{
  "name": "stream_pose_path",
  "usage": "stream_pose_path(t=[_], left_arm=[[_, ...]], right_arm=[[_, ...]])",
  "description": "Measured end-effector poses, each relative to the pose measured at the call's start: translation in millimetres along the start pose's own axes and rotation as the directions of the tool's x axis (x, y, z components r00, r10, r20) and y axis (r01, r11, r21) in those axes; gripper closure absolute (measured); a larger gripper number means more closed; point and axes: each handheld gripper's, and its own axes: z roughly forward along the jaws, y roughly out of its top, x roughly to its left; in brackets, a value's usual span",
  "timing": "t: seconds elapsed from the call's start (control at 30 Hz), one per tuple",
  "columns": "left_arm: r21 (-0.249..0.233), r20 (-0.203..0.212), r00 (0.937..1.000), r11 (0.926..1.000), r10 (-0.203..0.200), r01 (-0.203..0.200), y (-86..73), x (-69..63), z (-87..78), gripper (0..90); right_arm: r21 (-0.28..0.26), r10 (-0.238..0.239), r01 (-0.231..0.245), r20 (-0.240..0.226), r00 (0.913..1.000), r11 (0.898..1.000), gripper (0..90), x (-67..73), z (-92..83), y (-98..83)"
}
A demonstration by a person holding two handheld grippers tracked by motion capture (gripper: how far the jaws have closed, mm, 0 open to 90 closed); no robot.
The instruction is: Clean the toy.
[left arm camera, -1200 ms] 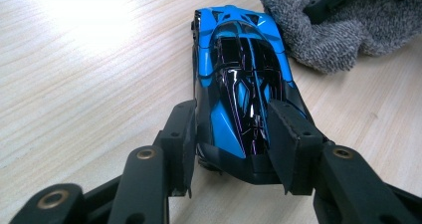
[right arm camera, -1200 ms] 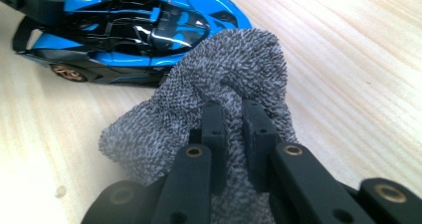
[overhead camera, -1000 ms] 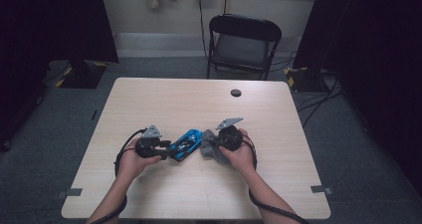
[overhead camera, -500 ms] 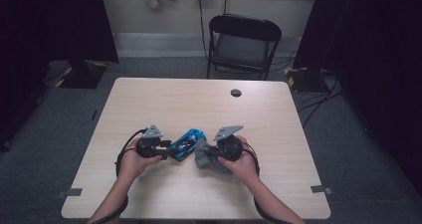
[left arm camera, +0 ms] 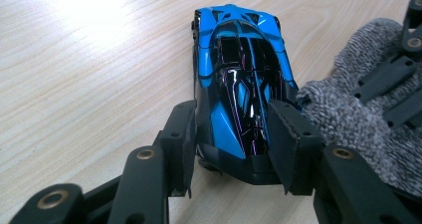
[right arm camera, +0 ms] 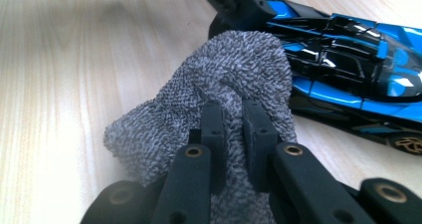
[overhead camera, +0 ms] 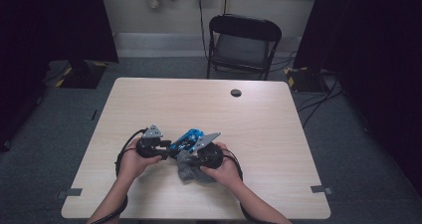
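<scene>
Where the forearms come over the near edge of the desk [overhead camera: 278,134], both hands sitting low and close together, wrists almost level, grippers angled inward toward each other. Left gripper [overhead camera: 158,148] gripped from behind by the left hand [overhead camera: 132,159], jaws part-closed around the rear end of the blue and black toy car [left arm camera: 239,84], pads pressing on its flanks, car resting on the wood. Right gripper [overhead camera: 196,157] in the right hand [overhead camera: 226,169], jaws pinched nearly together on a bunched fold of grey terry cloth [right arm camera: 224,84], cloth bulging above and around the pads. Cloth touching the car's side just beside the left gripper's jaw, seen in the left gripper view [left arm camera: 348,114], and crowding that flank of the car. Car lying near the middle of the desk's near half, nose pointing away toward the far right. Black cables looping from each gripper back along the desk toward the near edge. Further off, a small dark round disc [overhead camera: 236,92] near the far edge, well apart from the hands. Beyond the far edge, a black folding chair [overhead camera: 244,45] on the floor. No readable lettering or brand marks on car, cloth or grippers.
</scene>
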Motion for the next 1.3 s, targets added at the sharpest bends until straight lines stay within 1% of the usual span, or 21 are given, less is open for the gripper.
stream_pose_path(t=[0.07, 0.2, 0.37, 0.67, 1.03, 1.17, 1.3], left_arm=[[-0.002, 0.000, 1.0000, 1.0000, 0.001, -0.001, -0.2, 0.2, 0.0, 56.0], [-0.004, 0.000, 1.0000, 1.0000, -0.009, 0.009, -0.7, 0.2, -0.1, 56.1], [-0.005, 0.001, 0.9999, 0.9999, -0.011, 0.011, -0.8, 0.3, 0.0, 56.1], [-0.006, 0.001, 0.9999, 0.9999, -0.012, 0.012, -1.0, 0.2, 0.1, 56.1], [-0.005, 0.000, 0.9999, 0.9999, -0.014, 0.014, -0.8, 0.1, 0.1, 56.1], [-0.005, 0.000, 0.9999, 0.9998, -0.017, 0.017, -0.7, 0.0, 0.3, 56.1], [-0.004, 0.001, 0.9999, 0.9999, -0.017, 0.017, -0.6, 0.2, 0.2, 56.1]], right_arm=[[-0.004, 0.006, -0.006, 0.002, 1.0000, 1.000, 82.2, -2.7, -0.4, -0.4], [0.004, 0.008, -0.008, 0.015, 0.9999, 1.000, 82.2, -8.1, -3.2, -1.0], [-0.003, 0.038, -0.038, 0.038, 0.9986, 0.999, 82.2, -22.7, -8.2, -4.3], [0.007, 0.067, -0.068, 0.096, 0.9932, 0.998, 82.2, -43.5, -17.1, -8.3], [0.013, 0.085, -0.087, 0.118, 0.9894, 0.996, 82.1, -55.8, -22.8, -11.3], [0.007, 0.099, -0.101, 0.129, 0.9866, 0.995, 82.1, -59.1, -24.9, -13.1], [0.001, 0.121, -0.122, 0.147, 0.9818, 0.992, 82.1, -64.1, -28.4, -16.3]])
